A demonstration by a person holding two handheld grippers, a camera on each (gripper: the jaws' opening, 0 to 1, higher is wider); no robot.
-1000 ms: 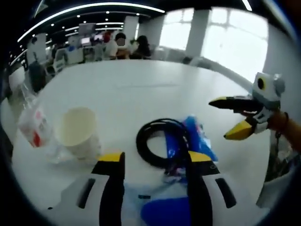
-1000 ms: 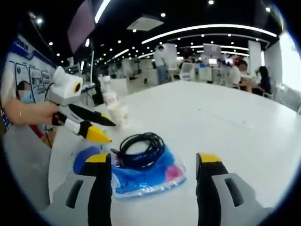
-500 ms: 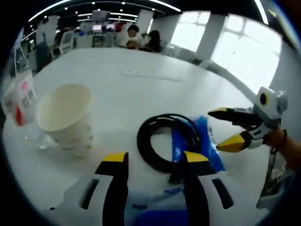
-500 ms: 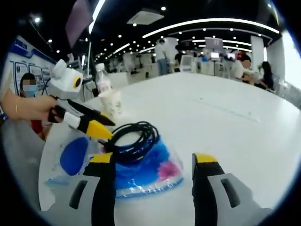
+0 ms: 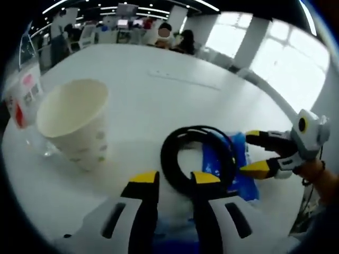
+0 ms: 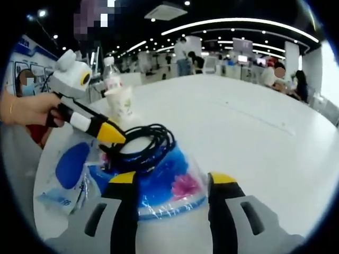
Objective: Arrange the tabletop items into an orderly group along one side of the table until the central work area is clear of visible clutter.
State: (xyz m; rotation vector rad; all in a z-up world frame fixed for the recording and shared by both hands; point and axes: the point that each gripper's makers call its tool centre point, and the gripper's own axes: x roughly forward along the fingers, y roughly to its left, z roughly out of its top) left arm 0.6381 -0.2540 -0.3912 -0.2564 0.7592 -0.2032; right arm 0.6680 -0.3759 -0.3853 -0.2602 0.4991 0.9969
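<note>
- left gripper view: the left gripper, jaws a little apart, straddles the near edge of a coiled black cable lying on a blue plastic packet.
- a cream paper cup stands left on the white table.
- right gripper view: the right gripper, jaws spread, hovers over the packet.

A black cable, coiled in a loop, is seen lying on a blue plastic packet on the white table. To the left, an upright paper cup is flanked by a clear bottle with a red label.
</note>
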